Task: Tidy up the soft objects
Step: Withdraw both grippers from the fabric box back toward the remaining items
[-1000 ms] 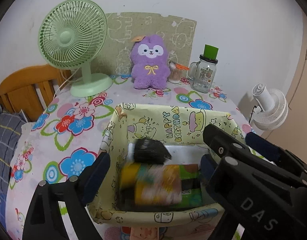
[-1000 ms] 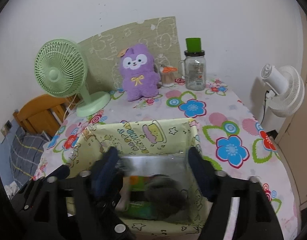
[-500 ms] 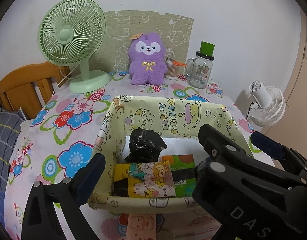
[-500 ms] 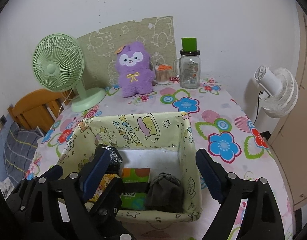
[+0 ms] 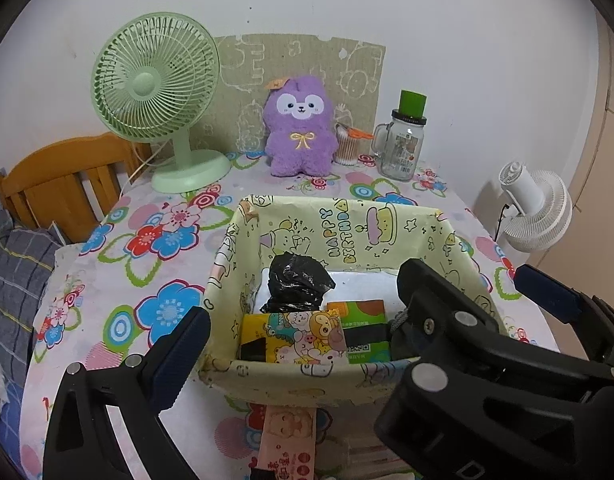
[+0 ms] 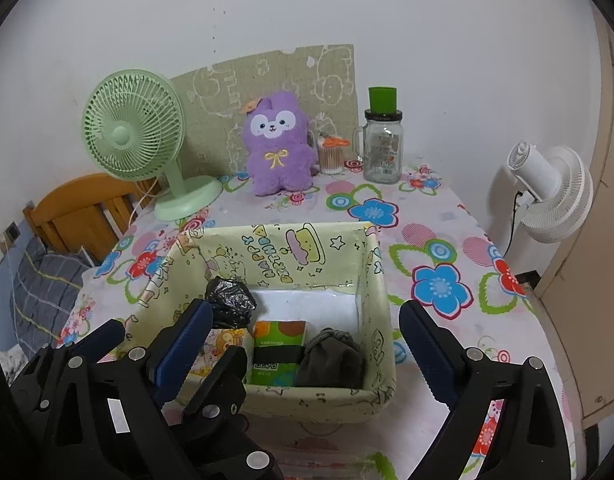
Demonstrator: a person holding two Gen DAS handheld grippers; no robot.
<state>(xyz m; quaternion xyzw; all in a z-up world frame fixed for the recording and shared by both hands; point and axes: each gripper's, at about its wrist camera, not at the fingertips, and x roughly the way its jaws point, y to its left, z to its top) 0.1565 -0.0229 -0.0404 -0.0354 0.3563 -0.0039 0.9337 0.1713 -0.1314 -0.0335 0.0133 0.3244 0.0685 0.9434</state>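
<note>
My 2 hand-held grippers, left [image 5: 303,338] and right [image 6: 303,338], have just opened wide, holding nothing; I could bump the floppy box [image 6: 381,280] and tip it

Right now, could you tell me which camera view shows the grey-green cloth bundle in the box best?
The right wrist view: the grey-green cloth bundle sits unobstructed in the near right corner of the yellow box, beside the green packet. In the left wrist view, the right gripper hides nearly all of it; only a grey sliver shows.
</note>
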